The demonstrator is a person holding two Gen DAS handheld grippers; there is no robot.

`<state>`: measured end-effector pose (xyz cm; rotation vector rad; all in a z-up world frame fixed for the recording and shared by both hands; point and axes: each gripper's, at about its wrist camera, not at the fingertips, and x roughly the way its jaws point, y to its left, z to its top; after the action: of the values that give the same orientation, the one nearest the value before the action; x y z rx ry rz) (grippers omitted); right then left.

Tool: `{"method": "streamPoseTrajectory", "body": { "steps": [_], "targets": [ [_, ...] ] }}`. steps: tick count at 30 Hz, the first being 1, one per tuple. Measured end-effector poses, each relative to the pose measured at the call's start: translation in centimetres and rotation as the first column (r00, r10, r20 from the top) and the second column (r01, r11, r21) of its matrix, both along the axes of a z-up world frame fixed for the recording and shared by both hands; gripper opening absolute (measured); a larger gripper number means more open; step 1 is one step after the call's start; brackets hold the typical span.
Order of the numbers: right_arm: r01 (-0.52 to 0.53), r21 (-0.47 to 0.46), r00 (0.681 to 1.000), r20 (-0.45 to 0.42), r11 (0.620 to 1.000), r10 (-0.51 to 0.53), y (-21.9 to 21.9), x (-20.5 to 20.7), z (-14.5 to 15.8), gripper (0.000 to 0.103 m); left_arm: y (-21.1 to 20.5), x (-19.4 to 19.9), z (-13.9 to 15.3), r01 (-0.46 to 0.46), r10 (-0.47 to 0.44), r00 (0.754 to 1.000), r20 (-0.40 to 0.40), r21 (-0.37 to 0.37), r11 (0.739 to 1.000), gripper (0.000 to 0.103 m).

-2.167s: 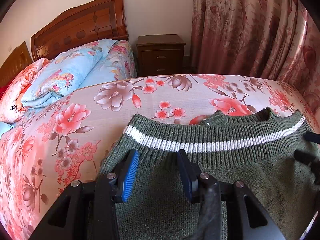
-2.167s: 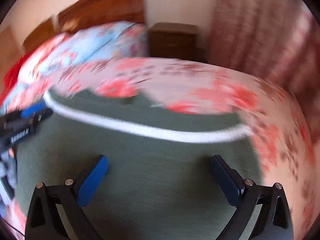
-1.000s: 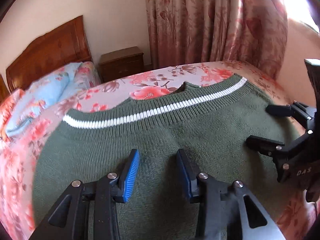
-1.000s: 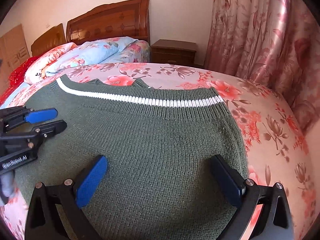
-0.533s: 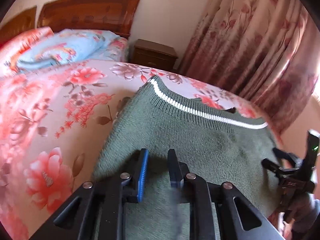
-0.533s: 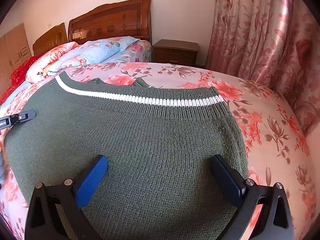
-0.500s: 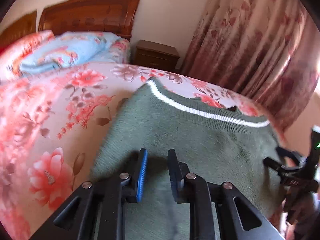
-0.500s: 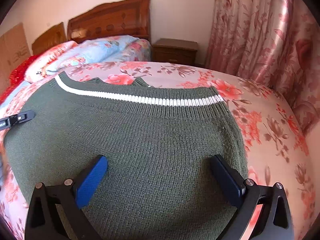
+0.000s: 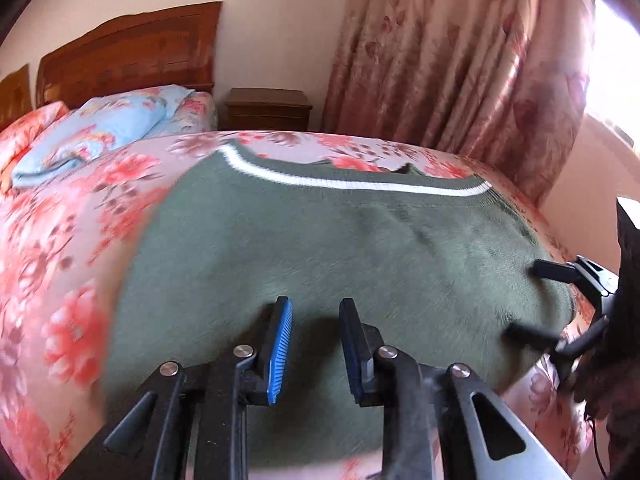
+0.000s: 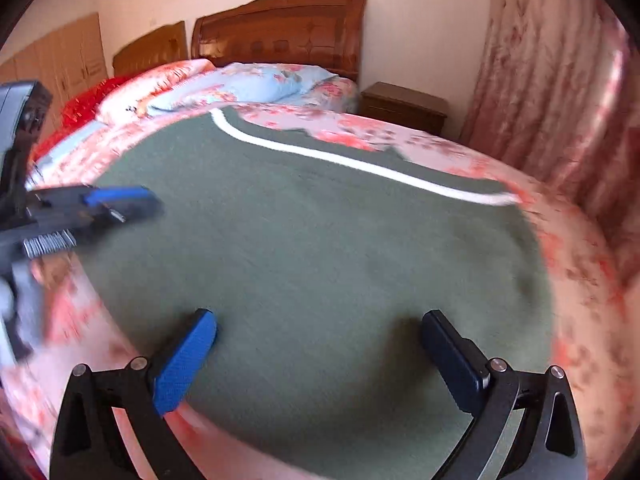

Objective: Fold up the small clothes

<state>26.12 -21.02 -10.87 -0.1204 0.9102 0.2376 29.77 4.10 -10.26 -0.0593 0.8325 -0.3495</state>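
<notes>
Sweater (image 9: 340,240): green knit with one white stripe near its far edge, lay spread flat on the floral bedspread (image 9: 72,248); both views motion-blurred.
Left gripper (image 9: 314,312): fingers a narrow gap apart, nothing pinched, over the sweater's near edge.
Right gripper (image 10: 320,326): fingers spread wide, empty, over the sweater's near part; whether the pads touched the knit could not be told.
Relative position: right gripper seen at the sweater's right edge in the left view; left gripper at its left edge in the right view.
Background: wooden headboard (image 10: 280,28), blue pillow (image 10: 256,82), nightstand (image 9: 268,110), floral curtain (image 9: 452,60).
</notes>
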Motion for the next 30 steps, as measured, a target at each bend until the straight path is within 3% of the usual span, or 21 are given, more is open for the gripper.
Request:
{"method": "streamPoseTrajectory", "body": {
  "steps": [3, 7, 16, 18, 20, 22, 27, 30],
  "targets": [
    [0.091, -0.006, 0.996, 0.001, 0.996, -0.091, -3.8, -2.1, -0.2, 0.103, 1.8, -1.2, 0.1, -0.048, 0.048, 0.999, 0.006, -0.014, 0.999, 0.025],
    [0.126, 0.055, 0.992, -0.034, 0.990, -0.125, -6.3, -3.1, -1.2, 0.103, 2.8, -2.4, -0.8, -0.062, 0.063, 0.998, 0.028, -0.027, 0.998, 0.025],
    [0.141, 0.062, 0.988, -0.065, 0.988, -0.137, -6.8, -2.9, -1.1, 0.103, 1.5, -2.2, -0.5, -0.089, 0.088, 0.996, 0.015, 0.060, 0.994, 0.027],
    [0.177, 0.040, 0.984, -0.003, 0.983, -0.177, -6.3, -2.8, 0.5, 0.103, 1.4, -2.1, -0.5, -0.095, 0.095, 0.995, 0.009, 0.070, 0.993, 0.027],
    [0.144, 0.083, 0.987, 0.060, 0.986, -0.149, -5.3, -2.6, 2.5, 0.103, 1.2, -2.0, -0.5, -0.100, 0.099, 0.995, 0.008, 0.082, 0.992, 0.027],
    [0.068, 0.112, 0.996, 0.050, 0.991, -0.074, -3.0, -1.8, 3.1, 0.103, 1.1, -2.0, -0.6, -0.106, 0.105, 0.994, 0.009, 0.086, 0.991, 0.028],
    [-0.054, 0.058, 0.998, -0.026, 0.997, 0.056, 2.5, -1.0, 0.3, 0.103, 1.4, -2.1, -0.6, -0.096, 0.096, 0.995, 0.008, 0.077, 0.992, 0.028],
    [-0.086, -0.021, 0.996, -0.011, 0.996, 0.085, 3.5, -1.5, -0.6, 0.103, 1.6, -2.2, -0.6, -0.086, 0.086, 0.996, 0.007, 0.067, 0.994, 0.028]
  ]
}}
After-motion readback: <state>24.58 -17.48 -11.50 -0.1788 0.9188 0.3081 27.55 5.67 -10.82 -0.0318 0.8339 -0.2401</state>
